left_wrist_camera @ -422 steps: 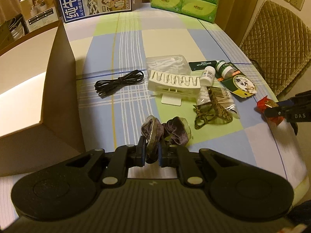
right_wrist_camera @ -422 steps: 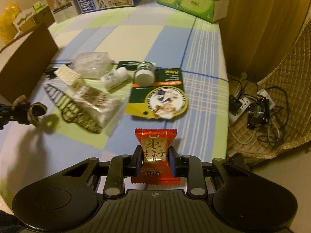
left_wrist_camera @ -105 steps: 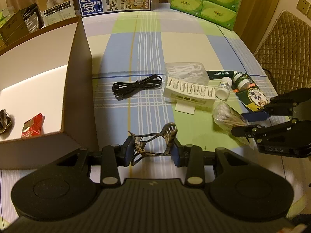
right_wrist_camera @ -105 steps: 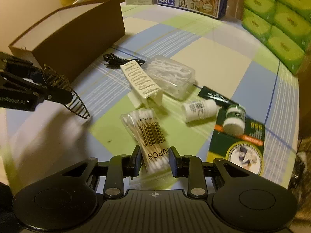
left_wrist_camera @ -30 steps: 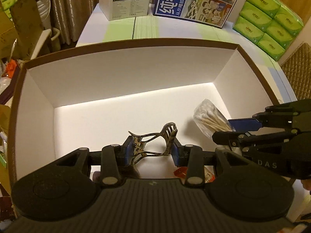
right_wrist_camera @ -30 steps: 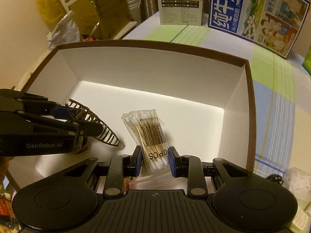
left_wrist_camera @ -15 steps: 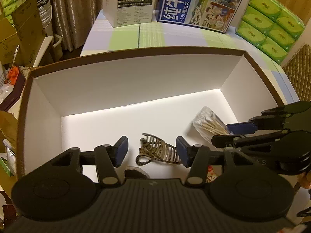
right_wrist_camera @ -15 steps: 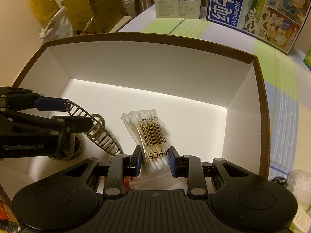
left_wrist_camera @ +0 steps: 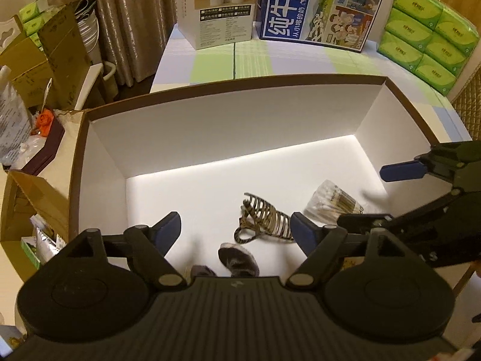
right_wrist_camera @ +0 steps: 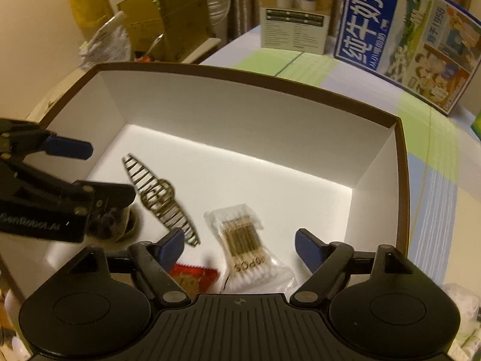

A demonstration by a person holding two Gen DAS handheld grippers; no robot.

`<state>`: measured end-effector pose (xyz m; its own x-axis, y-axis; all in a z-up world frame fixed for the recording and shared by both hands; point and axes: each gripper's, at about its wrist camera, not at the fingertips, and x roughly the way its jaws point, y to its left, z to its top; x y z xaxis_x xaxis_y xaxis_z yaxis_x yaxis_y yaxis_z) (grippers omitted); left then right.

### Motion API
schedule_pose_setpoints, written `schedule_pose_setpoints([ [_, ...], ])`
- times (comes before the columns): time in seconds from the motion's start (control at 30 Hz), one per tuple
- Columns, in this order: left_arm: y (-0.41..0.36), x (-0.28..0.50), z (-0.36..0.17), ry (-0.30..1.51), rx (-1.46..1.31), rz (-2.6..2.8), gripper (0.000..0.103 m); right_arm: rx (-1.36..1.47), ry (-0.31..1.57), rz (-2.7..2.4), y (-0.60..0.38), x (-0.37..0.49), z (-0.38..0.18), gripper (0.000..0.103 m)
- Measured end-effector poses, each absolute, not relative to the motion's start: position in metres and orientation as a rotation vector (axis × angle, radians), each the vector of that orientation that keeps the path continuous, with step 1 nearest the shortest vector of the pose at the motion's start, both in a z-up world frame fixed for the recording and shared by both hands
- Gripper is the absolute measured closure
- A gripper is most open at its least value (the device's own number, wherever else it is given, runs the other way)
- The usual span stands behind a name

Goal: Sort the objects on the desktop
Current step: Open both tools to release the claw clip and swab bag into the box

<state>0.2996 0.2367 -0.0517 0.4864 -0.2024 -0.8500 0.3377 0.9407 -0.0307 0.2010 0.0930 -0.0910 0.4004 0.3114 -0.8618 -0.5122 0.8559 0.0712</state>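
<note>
Both over the box (left_wrist_camera: pixel 90 156) for drop-off: left gripper (left_wrist_camera: pixel 236 230) opening, empty, hair claw (left_wrist_camera: pixel 266 221) lying loose at 1 o'clock; right gripper (right_wrist_camera: pixel 239 245) opening wide, swab pack (right_wrist_camera: pixel 243 240) released on box floor between jaws at 12.

A brown-rimmed box (left_wrist_camera: pixel 228 126) with white inner walls holds the sorted things on its floor. A leopard-patterned hair claw (left_wrist_camera: pixel 266 221) lies on its side near the centre. At its 3 o'clock lies a clear bag of cotton swabs (right_wrist_camera: pixel 243 240); a dark scrunchie (left_wrist_camera: pixel 239 260) sits at its 7 o'clock; a red snack packet (right_wrist_camera: pixel 192 279) lies at the swabs' 8 o'clock.
</note>
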Motion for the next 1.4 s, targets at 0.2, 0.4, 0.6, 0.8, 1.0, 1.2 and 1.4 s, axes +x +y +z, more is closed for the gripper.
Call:
schedule_pose_setpoints([
  [0.2,0.236,0.288,-0.045,1.013,0.159,-0.301,0.019,-0.239,1.0,0.555,0.092,0.181,-0.079,0.006],
  [0.4,0.233,0.272,-0.034,1.004,0.166,-0.268,0.013,-0.218,0.963,0.556,0.085,0.163,-0.063,0.002],
  [0.6,0.231,0.255,-0.025,0.998,0.169,-0.234,0.011,-0.195,0.96,0.539,0.071,0.148,-0.051,0.002],
  [0.8,0.23,0.237,-0.017,0.984,0.162,-0.21,0.009,-0.175,0.951,0.516,0.055,0.134,-0.044,0.002],
  [1.0,0.226,0.219,-0.011,0.976,0.164,-0.189,0.009,-0.166,0.937,0.51,0.042,0.122,-0.037,0.002],
  [1.2,0.22,0.199,-0.007,0.964,0.174,-0.173,0.008,-0.16,0.929,0.51,0.032,0.108,-0.033,0.002],
  [1.4,0.215,0.179,-0.004,0.964,0.165,-0.153,0.008,-0.162,0.923,0.519,0.022,0.094,-0.03,0.002],
])
